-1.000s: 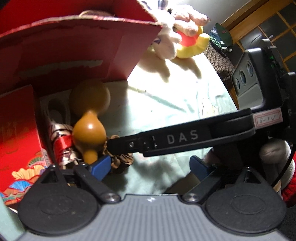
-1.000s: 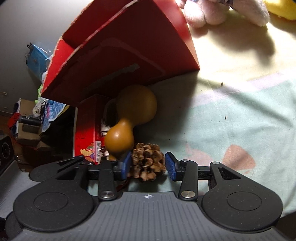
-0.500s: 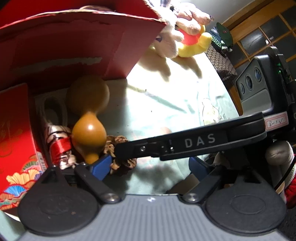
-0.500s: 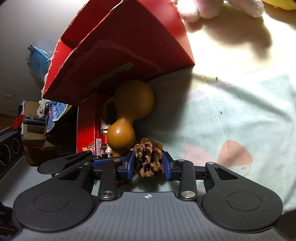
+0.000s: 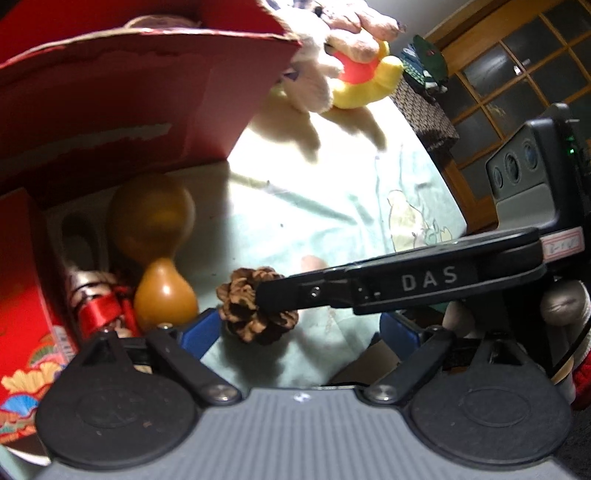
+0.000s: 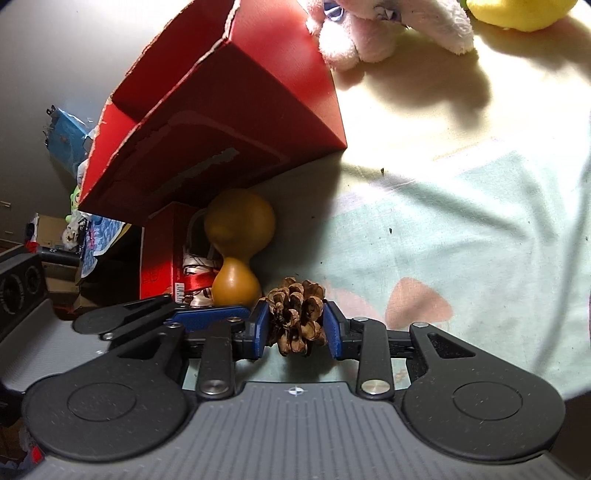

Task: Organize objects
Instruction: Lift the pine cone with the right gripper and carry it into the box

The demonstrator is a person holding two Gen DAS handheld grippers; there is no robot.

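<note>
Right tongs pinch the pine cone btwn the 2 blue pads, 1 pressed on each side, just over the pale green cloth on the surface. In the left wrist view the cone sits at the tip of the right tongs' black finger. Left tongs are spread wide, nothing btwn them; cone lies near their left pad. Gourd is just left of the cone, by the red box.

red box cut off, plush toys cropped
</note>
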